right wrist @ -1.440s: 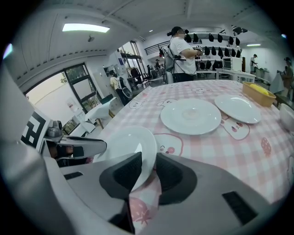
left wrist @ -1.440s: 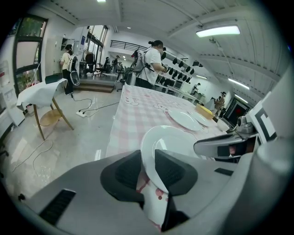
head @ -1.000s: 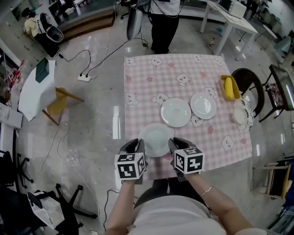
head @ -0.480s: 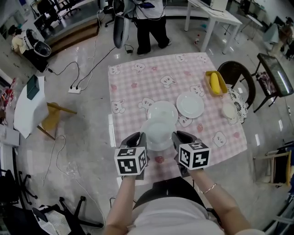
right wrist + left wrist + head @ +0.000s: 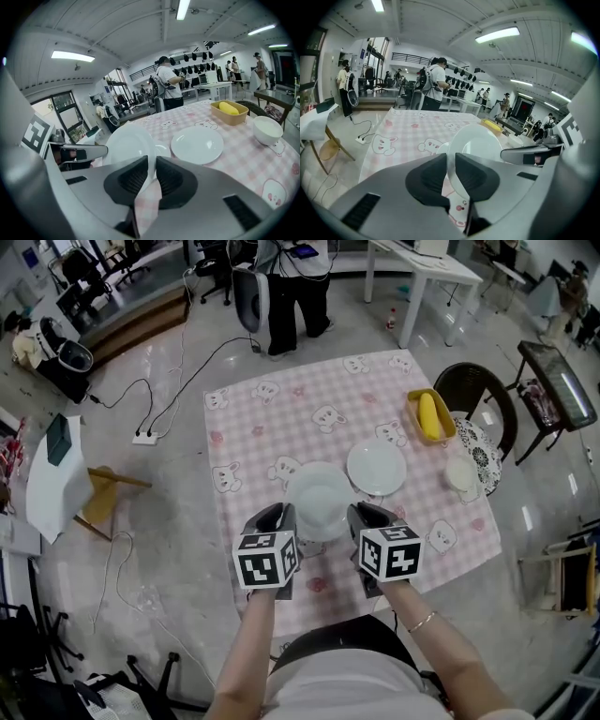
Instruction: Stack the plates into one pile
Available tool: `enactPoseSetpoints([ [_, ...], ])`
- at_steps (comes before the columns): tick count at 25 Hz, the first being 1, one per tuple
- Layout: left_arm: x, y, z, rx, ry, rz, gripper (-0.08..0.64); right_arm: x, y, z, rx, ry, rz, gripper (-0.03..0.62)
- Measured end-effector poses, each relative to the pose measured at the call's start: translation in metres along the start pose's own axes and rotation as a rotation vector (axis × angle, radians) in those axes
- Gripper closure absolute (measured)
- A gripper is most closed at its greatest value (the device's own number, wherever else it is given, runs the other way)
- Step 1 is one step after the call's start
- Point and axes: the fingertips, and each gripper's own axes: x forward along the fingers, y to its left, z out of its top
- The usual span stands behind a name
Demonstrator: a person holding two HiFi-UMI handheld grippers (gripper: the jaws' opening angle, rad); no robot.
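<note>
Both grippers hold one white plate (image 5: 319,514) by opposite rims, above the pink checked table (image 5: 253,427). My left gripper (image 5: 281,518) is shut on its left rim; in the left gripper view the plate (image 5: 480,143) stands between the pads. My right gripper (image 5: 362,517) is shut on the right rim, and the right gripper view shows the same plate (image 5: 127,143). A second white plate (image 5: 321,471) lies on the table, mostly hidden under the held one. A third plate (image 5: 377,468) lies just to its right, seen flat in the right gripper view (image 5: 197,144).
A yellow tray with a banana (image 5: 429,416) sits at the table's far right. A small white bowl (image 5: 459,474) rests by the right edge, with a dark chair (image 5: 473,390) behind. A person (image 5: 295,282) stands beyond the far edge. Cables cross the floor at the left.
Both grippers have carried the plate away from me, from the table's near edge to over the middle plate, which it now largely covers.
</note>
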Motion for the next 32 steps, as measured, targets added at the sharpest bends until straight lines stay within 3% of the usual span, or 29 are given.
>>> enactPoseSetpoints([
  [20, 0.080, 0.026, -0.006, -0.016, 0.135, 0.025, 0.485, 0.067, -0.033, -0.005, 0.034, 0.113, -0.014, 0.526],
  [32, 0.098, 0.031, -0.008, 0.032, 0.161, 0.049, 0.480, 0.078, -0.040, -0.008, 0.023, 0.132, -0.029, 0.518],
])
